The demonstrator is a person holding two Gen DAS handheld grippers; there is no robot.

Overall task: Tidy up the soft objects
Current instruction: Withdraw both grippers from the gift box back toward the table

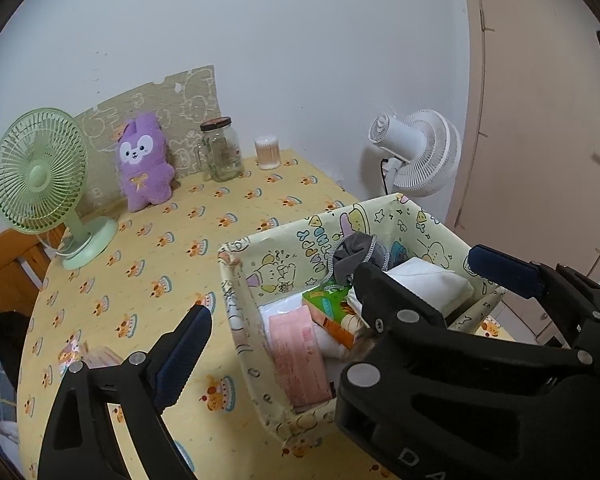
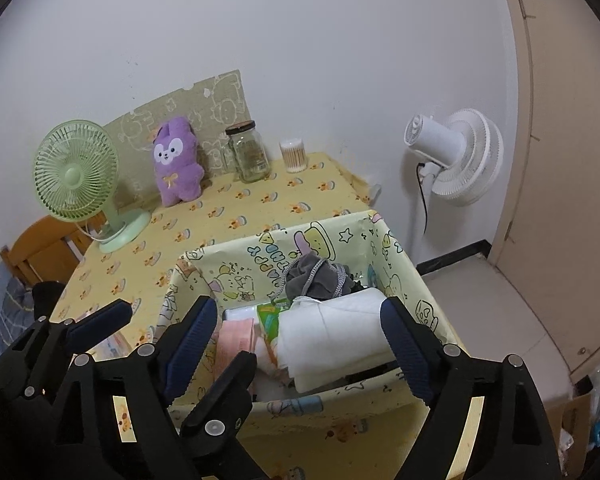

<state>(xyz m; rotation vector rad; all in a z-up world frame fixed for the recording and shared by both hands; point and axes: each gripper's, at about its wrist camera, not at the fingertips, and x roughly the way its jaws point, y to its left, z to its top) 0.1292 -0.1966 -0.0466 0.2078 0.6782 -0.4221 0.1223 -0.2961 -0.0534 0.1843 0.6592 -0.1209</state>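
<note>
A cartoon-print storage box stands on the yellow table. It holds a white tissue pack, a pink pack, a green pack and a grey cloth. A purple plush bunny leans at the back wall. My right gripper is open and empty over the box; it also shows in the left wrist view. My left gripper is open and empty, left of the box; one of its fingers shows, and it appears in the right wrist view.
A green desk fan stands at the back left. A glass jar and a cotton-swab tub stand by the wall. A white floor fan and a door are to the right. A wooden chair is at left.
</note>
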